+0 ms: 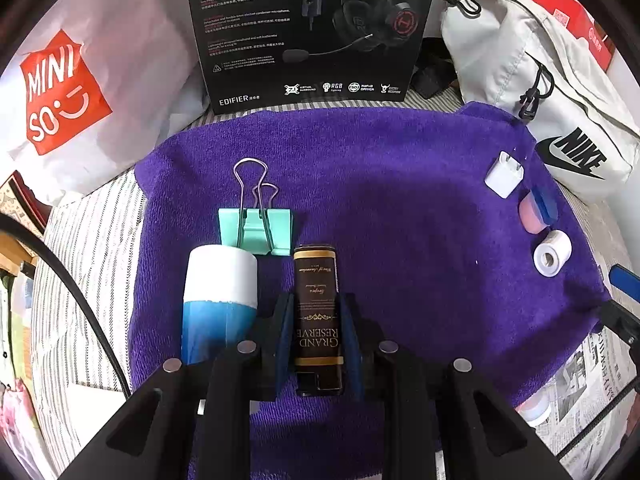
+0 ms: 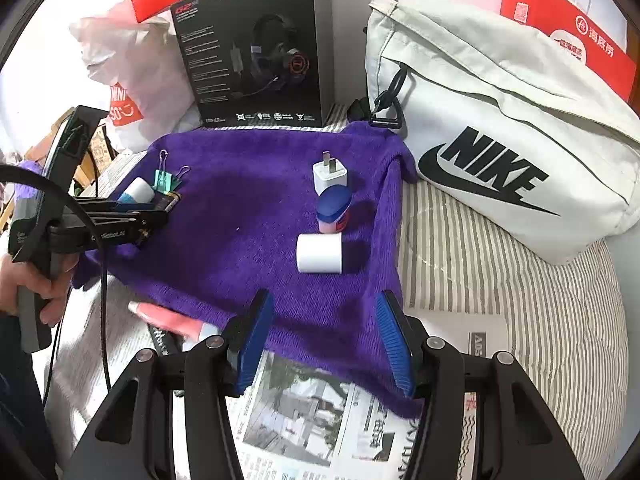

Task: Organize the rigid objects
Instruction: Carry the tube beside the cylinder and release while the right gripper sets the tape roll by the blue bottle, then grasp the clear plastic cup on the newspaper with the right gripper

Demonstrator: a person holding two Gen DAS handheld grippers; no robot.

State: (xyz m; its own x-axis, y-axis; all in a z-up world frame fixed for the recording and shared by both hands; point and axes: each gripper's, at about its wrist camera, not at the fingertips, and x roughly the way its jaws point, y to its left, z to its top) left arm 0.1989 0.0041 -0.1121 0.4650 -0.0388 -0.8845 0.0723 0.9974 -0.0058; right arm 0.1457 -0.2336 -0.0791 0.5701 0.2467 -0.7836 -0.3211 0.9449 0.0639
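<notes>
A purple towel (image 1: 400, 208) lies on the bed. My left gripper (image 1: 318, 320) is shut on a dark brown "Grand Reserve" tin (image 1: 318, 312), low over the towel's left part. A blue-and-white bottle (image 1: 218, 296) lies just left of it, and a mint green binder clip (image 1: 256, 228) lies beyond. At the towel's right side are a white plug charger (image 2: 330, 174), a pink jar with a blue lid (image 2: 334, 208) and a white roll (image 2: 320, 253). My right gripper (image 2: 326, 340) is open and empty above the towel's near edge. The left gripper also shows in the right wrist view (image 2: 160, 208).
A black headset box (image 2: 256, 48) stands behind the towel. A white Nike bag (image 2: 500, 128) lies at the right, a Miniso bag (image 1: 80, 80) at the left. Newspaper (image 2: 320, 420) lies under the near edge. A pink tube (image 2: 168, 320) lies beside it.
</notes>
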